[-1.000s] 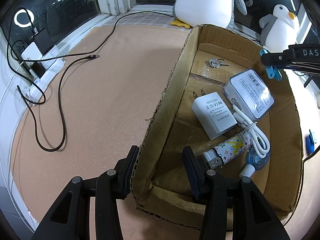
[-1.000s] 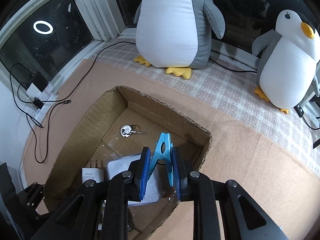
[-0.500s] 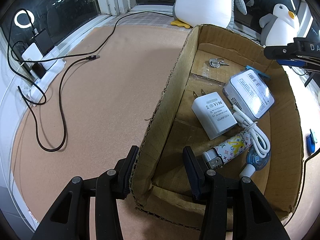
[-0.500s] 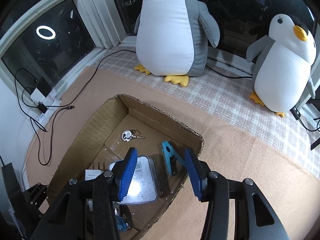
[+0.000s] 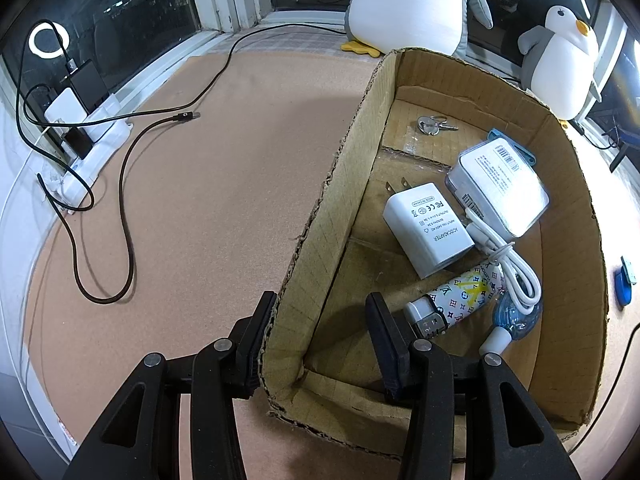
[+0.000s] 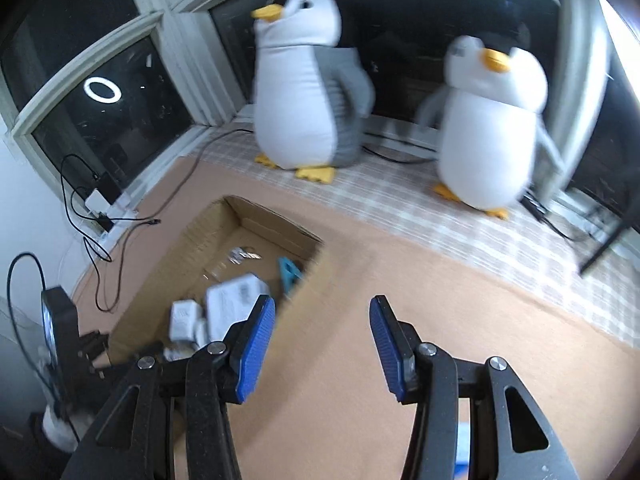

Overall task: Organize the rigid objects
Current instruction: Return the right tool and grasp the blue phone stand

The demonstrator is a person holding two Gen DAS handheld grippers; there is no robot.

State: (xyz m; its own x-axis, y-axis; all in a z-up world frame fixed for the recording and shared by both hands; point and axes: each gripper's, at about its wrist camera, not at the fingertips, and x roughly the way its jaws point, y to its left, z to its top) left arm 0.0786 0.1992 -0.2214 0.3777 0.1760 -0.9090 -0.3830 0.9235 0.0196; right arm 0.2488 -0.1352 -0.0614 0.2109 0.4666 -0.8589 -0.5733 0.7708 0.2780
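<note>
A cardboard box [image 5: 332, 184] lies on the cork floor. In it are a white adapter [image 5: 428, 228], a clear-cased white pack [image 5: 498, 186], a white cable [image 5: 516, 268], a patterned lighter [image 5: 456, 300], a small blue bottle [image 5: 514, 318], keys [image 5: 432, 125] and a blue clip [image 5: 516, 146]. My left gripper [image 5: 322, 344] is open, its fingers straddling the box's near left wall. My right gripper [image 6: 322, 344] is open and empty, above the floor right of the box [image 6: 192, 256]; the blue clip [image 6: 289, 276] lies inside.
Two plush penguins [image 6: 308, 92] [image 6: 490, 128] stand on a checked mat by the window. Black cables [image 5: 128, 216] and a power strip with chargers [image 5: 76, 120] lie at the left. A blue object [image 5: 623, 286] lies on the floor right of the box.
My right gripper opened and dropped the blue clip into the box, then pulled back and swung right, out of the left wrist view. My left gripper has not moved.
</note>
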